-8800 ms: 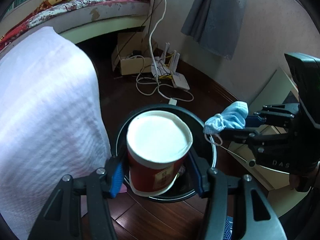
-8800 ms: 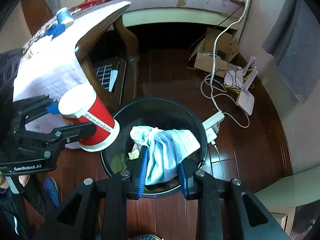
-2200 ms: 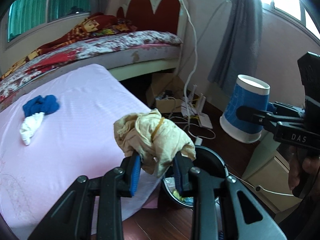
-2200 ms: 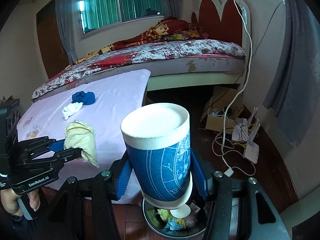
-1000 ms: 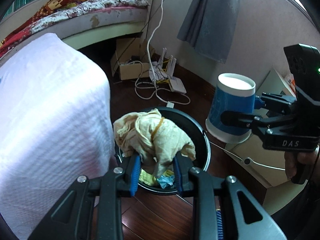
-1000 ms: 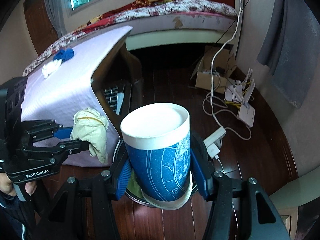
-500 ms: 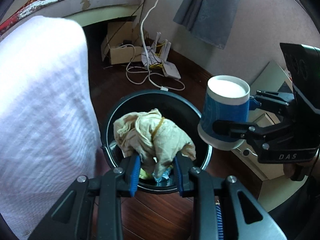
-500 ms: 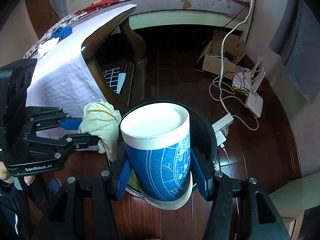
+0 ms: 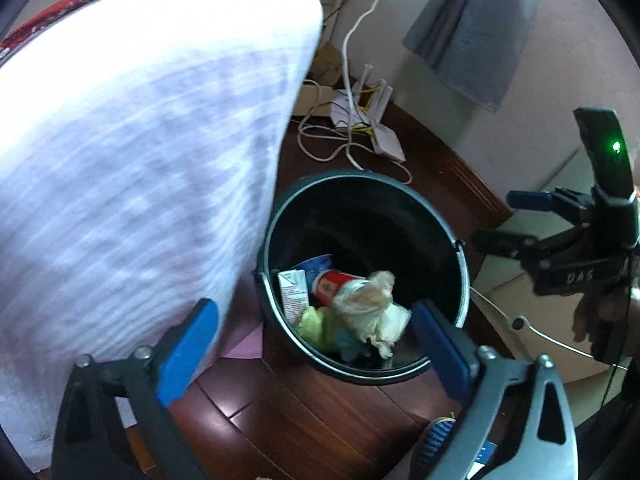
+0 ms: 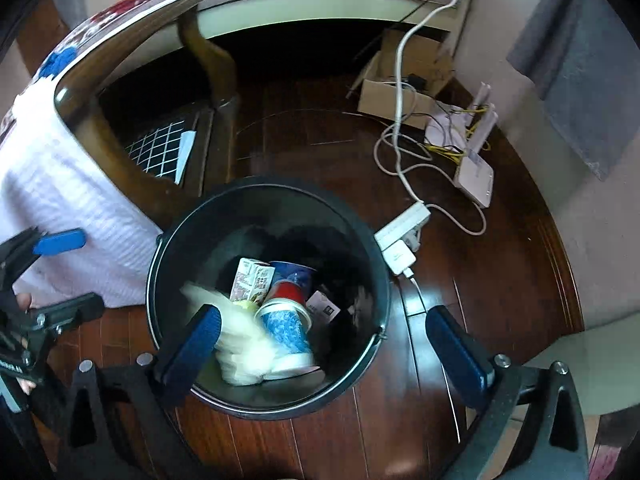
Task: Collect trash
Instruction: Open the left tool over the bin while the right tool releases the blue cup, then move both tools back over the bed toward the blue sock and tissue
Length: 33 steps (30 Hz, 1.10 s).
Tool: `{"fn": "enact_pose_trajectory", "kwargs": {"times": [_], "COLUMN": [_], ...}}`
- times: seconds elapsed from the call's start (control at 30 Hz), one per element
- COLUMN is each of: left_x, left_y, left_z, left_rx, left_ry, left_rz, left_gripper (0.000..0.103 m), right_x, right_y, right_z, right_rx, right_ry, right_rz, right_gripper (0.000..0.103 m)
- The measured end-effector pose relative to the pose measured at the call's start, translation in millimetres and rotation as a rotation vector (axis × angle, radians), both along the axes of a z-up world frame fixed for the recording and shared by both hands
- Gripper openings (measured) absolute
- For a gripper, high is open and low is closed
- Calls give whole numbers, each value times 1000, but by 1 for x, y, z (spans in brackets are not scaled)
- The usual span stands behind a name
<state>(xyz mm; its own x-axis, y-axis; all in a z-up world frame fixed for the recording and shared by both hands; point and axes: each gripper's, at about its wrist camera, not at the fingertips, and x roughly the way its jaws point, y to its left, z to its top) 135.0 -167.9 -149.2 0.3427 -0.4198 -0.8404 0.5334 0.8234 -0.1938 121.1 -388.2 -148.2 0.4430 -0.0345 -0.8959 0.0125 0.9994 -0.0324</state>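
The black trash bin stands on the wooden floor beside the cloth-draped counter. Its heap is partly hidden: the cream rag is motion-smeared in the right wrist view, and the blue cup lies on its side there. Countable inside are one red cup, one carton, and one rag. Half a second ago the rag and the blue cup were gripped above the bin; both now lie inside. The left claw and right claw have just been opening; both stand wide apart, nothing between.
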Motion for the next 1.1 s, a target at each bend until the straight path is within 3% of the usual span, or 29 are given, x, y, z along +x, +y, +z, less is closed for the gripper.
{"fn": "enact_pose_trajectory", "kwargs": {"times": [0.47, 1.1], "left_x": [-5, -34], "left_y": [2, 25], "left_z": [19, 60], "left_rx": [20, 4], "left_ry": [-57, -135], "left_rz": [22, 63], "left_gripper": [102, 102], "right_x": [-8, -36], "right_y": [13, 34], "right_z": [12, 58], "right_rx": [-9, -24], "right_ry": [-27, -112], "right_rz": [26, 60], "right_gripper": [103, 103]}}
